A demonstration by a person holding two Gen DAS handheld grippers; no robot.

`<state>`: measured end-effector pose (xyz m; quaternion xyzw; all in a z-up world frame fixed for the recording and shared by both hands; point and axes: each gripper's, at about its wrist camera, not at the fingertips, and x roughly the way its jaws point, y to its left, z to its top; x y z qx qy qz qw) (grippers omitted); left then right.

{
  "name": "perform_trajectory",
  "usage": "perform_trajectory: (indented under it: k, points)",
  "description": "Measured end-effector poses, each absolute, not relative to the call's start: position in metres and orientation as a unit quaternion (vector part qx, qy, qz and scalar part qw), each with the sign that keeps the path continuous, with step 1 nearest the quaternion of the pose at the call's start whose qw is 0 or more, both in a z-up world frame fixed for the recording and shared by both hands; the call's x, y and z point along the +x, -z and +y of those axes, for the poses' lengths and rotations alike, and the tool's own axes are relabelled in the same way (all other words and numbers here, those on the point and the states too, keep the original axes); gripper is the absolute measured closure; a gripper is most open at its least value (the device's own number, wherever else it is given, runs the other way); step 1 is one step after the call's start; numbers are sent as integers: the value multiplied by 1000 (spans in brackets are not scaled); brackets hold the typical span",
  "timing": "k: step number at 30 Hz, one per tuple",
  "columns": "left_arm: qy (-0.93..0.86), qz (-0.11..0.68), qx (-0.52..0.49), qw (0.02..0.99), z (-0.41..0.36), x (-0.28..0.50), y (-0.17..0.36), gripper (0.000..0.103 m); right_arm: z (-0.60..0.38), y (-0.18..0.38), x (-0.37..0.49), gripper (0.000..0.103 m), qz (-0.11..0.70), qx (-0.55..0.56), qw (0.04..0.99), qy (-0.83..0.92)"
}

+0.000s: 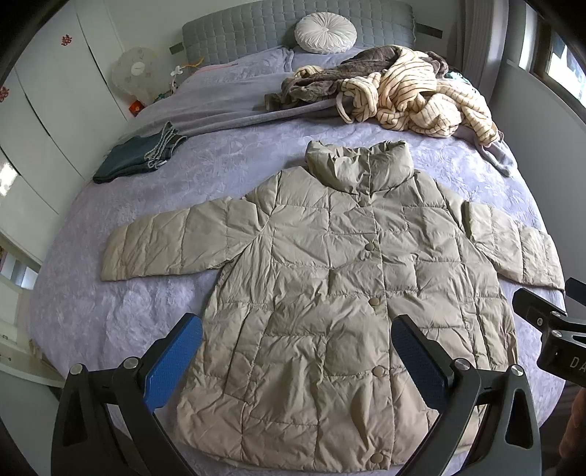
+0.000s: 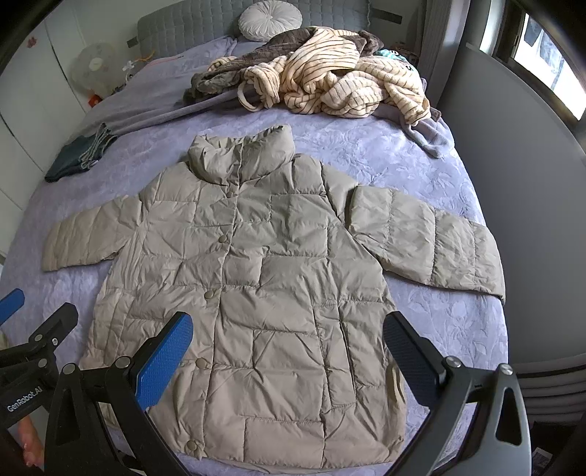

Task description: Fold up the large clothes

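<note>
A beige quilted puffer jacket [image 1: 329, 278] lies flat and buttoned, front up, on the lavender bedspread [image 1: 128, 311], both sleeves spread out to the sides; it also shows in the right wrist view [image 2: 263, 278]. My left gripper [image 1: 296, 351] is open and empty, held above the jacket's lower hem area. My right gripper [image 2: 289, 348] is open and empty, also above the lower part of the jacket. The right gripper's body shows at the right edge of the left wrist view [image 1: 549, 329].
A pile of striped cream and brown fleece clothes [image 1: 403, 91] lies at the far side of the bed. Folded dark jeans [image 1: 139, 157] lie at the far left. A round white cushion [image 1: 326, 34] leans on the grey headboard. White wardrobes and a fan [image 1: 135, 73] stand left.
</note>
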<state>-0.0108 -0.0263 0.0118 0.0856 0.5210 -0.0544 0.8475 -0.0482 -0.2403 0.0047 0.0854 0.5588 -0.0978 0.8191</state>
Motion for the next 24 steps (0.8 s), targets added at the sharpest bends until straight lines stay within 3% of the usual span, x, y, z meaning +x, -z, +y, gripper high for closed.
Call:
perform_trajectory:
  k: [24]
  points:
    - [53, 519, 88, 849, -27, -14, -10, 0, -239, -5, -48, 0, 556, 86, 821, 97]
